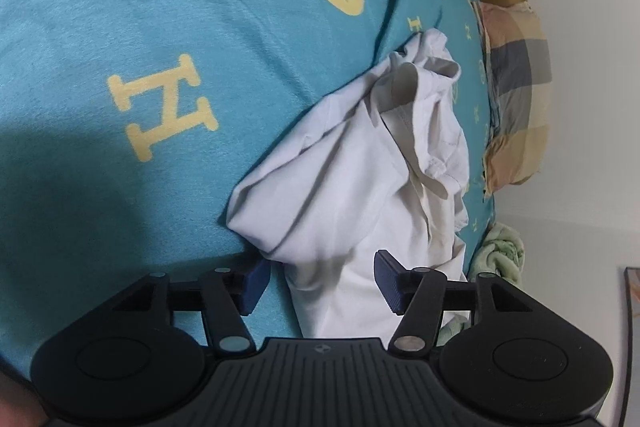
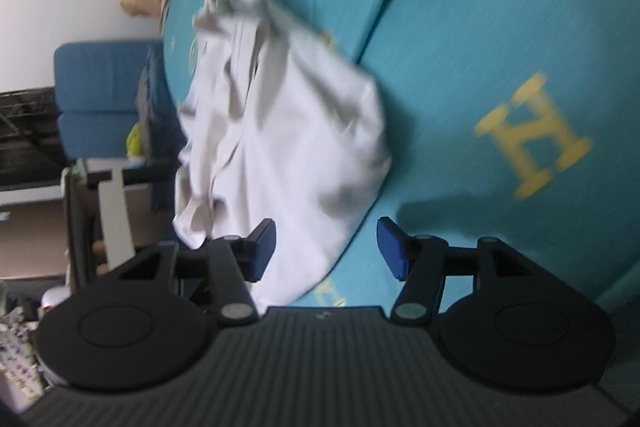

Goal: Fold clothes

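Reaching for the shirt (image 1: 352, 163) is the step in hand, as far as these views let you judge. It lies crumpled on the bed (image 1: 120, 27), toward the far right by the pillow (image 1: 516, 99), with nothing folded yet. Your left gripper (image 1: 320, 283) has its fingers (image 1: 390, 281) apart, the near edge of the cloth lying between them — not clamped. Your right gripper (image 2: 326, 251) is likewise spread, its left finger over the shirt's near edge and its right finger over bare sheet; that view is blurred, so contact is hard to judge.

Before closing, look for a hem or a shoulder seam rather than a bunched middle — a grab on a wad will only lift the heap. Take one corner per gripper, well apart, bite a single layer if you can, then draw the cloth flat across the open sheet to the left.
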Tool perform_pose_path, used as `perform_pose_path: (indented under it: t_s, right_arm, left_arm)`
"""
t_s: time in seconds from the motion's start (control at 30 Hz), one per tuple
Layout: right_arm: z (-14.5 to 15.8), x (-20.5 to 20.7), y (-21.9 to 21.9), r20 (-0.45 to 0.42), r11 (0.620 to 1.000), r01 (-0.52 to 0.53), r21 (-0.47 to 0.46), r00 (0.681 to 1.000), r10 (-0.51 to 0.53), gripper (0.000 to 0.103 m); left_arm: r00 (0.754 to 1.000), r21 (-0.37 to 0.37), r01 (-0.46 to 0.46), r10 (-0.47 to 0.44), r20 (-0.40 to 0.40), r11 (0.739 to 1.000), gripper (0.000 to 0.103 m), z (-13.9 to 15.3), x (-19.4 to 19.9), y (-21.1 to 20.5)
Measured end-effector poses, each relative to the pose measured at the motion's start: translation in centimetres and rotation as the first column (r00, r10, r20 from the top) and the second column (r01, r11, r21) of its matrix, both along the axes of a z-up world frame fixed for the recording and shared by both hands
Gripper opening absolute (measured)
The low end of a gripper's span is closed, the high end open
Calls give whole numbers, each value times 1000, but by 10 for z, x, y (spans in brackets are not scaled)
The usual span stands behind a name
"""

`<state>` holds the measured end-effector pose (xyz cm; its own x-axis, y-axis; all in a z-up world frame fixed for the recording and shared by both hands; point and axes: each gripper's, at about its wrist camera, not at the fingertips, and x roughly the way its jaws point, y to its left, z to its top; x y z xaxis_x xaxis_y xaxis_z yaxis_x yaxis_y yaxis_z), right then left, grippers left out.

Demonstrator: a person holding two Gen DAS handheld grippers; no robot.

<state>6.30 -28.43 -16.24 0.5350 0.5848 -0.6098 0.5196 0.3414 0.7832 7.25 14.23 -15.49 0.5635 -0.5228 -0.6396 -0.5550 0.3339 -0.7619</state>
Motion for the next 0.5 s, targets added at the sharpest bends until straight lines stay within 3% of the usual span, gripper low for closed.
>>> perform_pose_path:
  t_s: [0.17,0.2,0.23,0.27,0.3,0.4,0.5]
  right_arm:
    - [-11,17,7,26,1000,27,-7,999,-27,57]
    - [-10,20,6,32,999,33,-16,999,-32,55]
    - [-8,20,6,41,999,37,-32,999,-36,48]
    - [-7,20,6,44,998,37,-60,998,-34,32]
    - [-6,19,6,44,996,36,-79,999,-32,26]
    - [-2,14,4,69,993,42,-111,997,-35,16]
    - [10,8,2,130,988,47,-149,991,-28,12]
  left_arm:
    - [999,-33,-39,39,0,999,57,-8,7,3]
    - [999,-33,-43,43,2,999,52,-9,8,4]
    - [999,-26,-44,44,2,999,46,-9,9,4]
    - [999,-17,-44,44,1,999,35,-9,10,4]
    - [999,-9,-47,47,-2,999,27,-10,12,4]
    - [999,5,-47,47,28,999,17,-2,10,5]
    - [996,23,-34,32,85,999,15,13,10,1]
